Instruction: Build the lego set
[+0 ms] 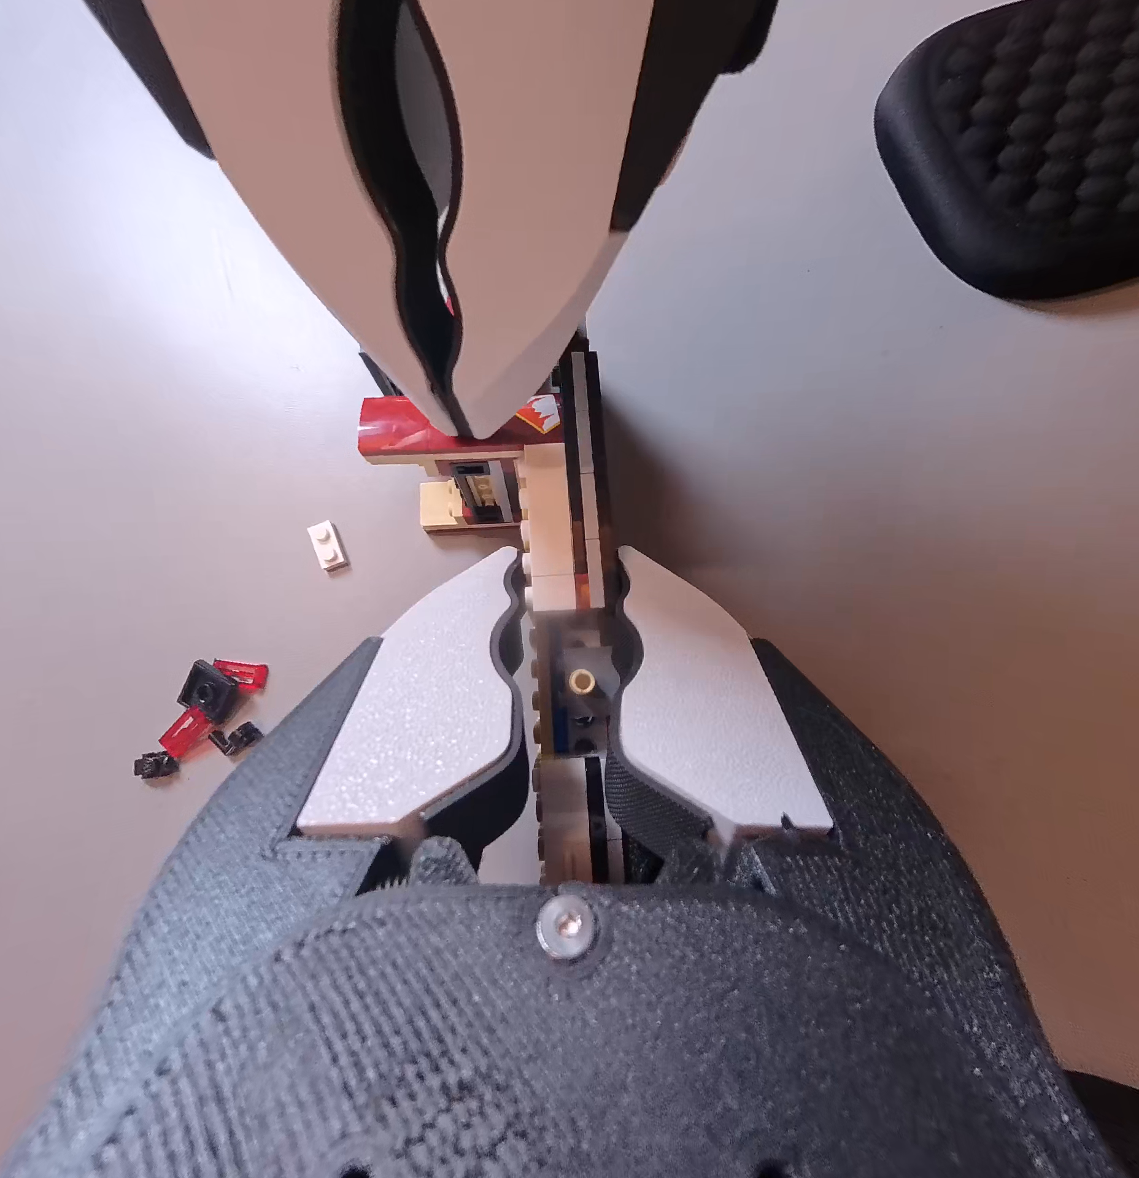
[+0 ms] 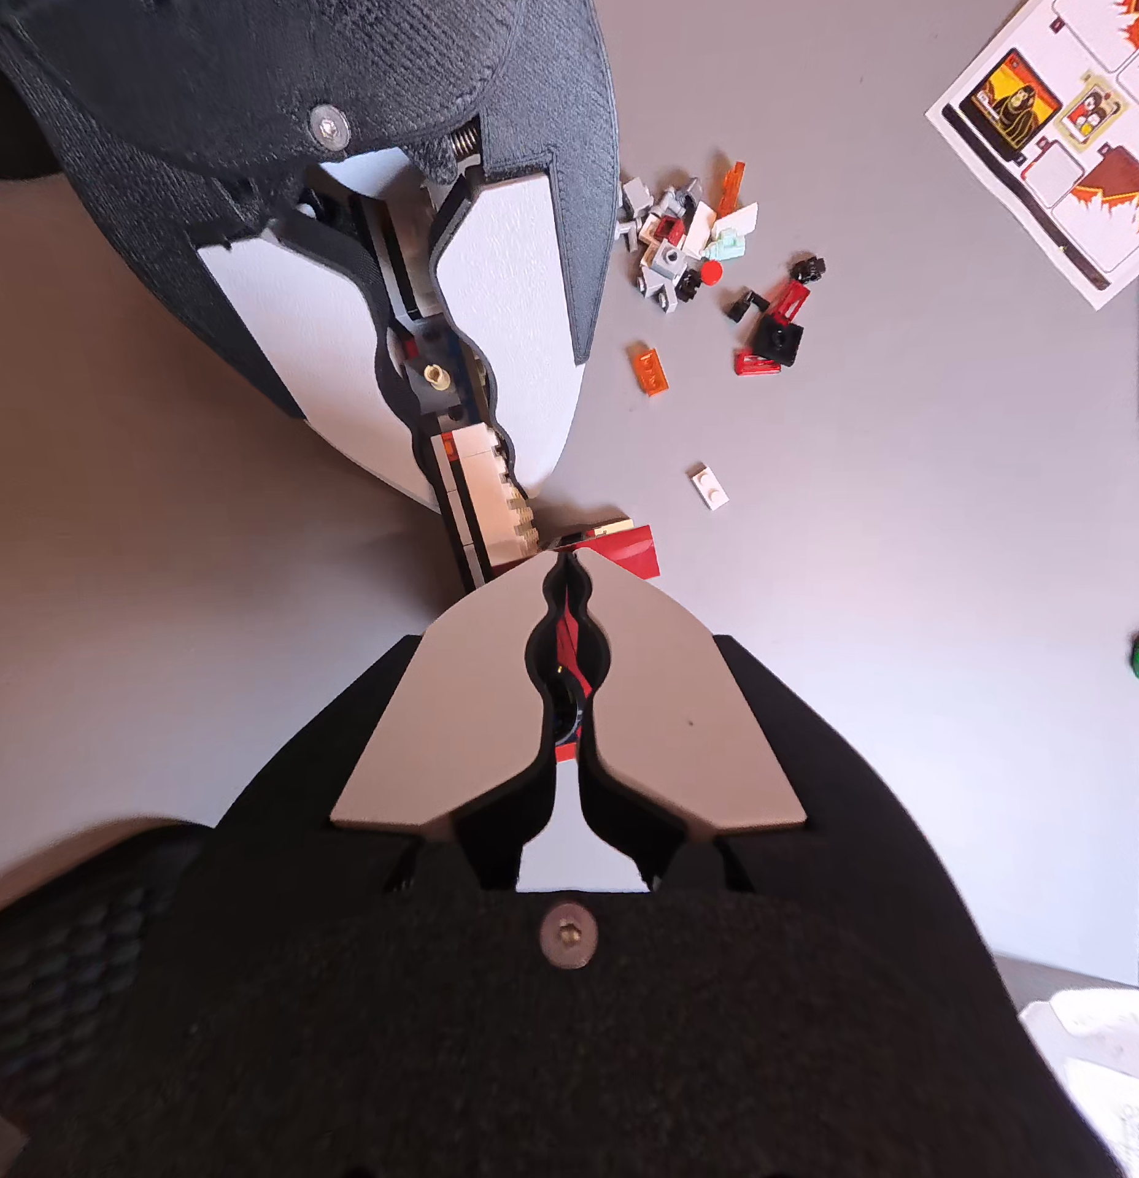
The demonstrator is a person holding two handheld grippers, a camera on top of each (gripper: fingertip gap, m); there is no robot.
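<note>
Over bare grey table [image 2: 873, 574], left gripper [image 1: 570, 561] clamping lego model [image 1: 557, 542], right gripper [image 2: 570, 556] closed on red roof piece [image 2: 631, 548].

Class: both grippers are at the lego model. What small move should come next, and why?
Probably press the dark red piece down. The left gripper clamps the long white-and-black model, bracing it, while the right gripper, shut on a red piece, meets the dark red piece at the model's end.

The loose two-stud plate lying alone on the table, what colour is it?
White. The two-stud plate shows best in the right wrist view.
</note>
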